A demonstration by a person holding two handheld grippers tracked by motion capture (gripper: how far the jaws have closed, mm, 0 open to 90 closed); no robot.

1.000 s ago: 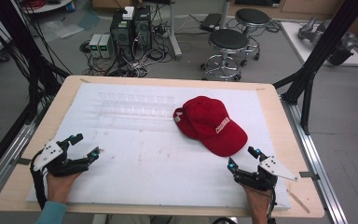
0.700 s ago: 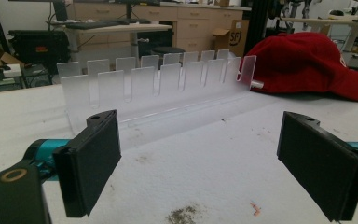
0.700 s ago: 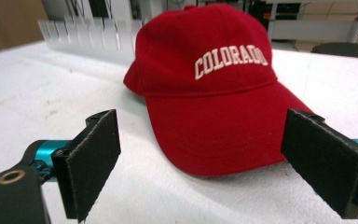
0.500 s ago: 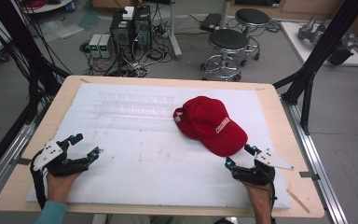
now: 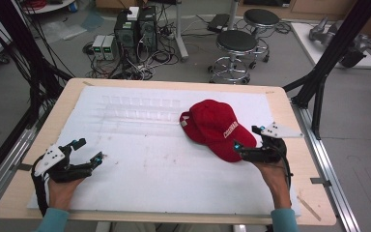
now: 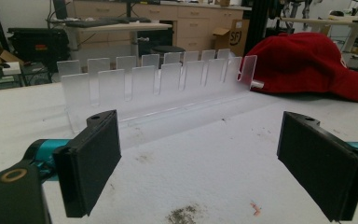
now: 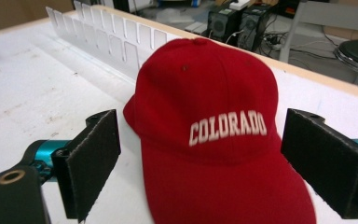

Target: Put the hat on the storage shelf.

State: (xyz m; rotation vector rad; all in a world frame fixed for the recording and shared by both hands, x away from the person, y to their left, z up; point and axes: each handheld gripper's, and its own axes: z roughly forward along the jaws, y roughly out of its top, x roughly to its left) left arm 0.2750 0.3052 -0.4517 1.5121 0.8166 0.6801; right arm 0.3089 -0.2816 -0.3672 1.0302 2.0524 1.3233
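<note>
Red cap [image 5: 217, 128] sitting right of centre on the white tabletop [image 5: 140, 169] in the high view, right tongs [image 5: 251, 140] wide open at its brim, left tongs [image 5: 88, 152] open near the front-left, left gripper view has a clear slotted rack [image 6: 158, 86] ahead with the cap [image 6: 307, 65] beyond, right gripper view has COLORADO cap [image 7: 214, 140] brim between the spread jaws, not touching.

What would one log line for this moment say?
right gripper: open, fingers astride red cap brim, not closed | left gripper: open, holding nothing, facing clear slotted rack | cap flat on white mat
</note>
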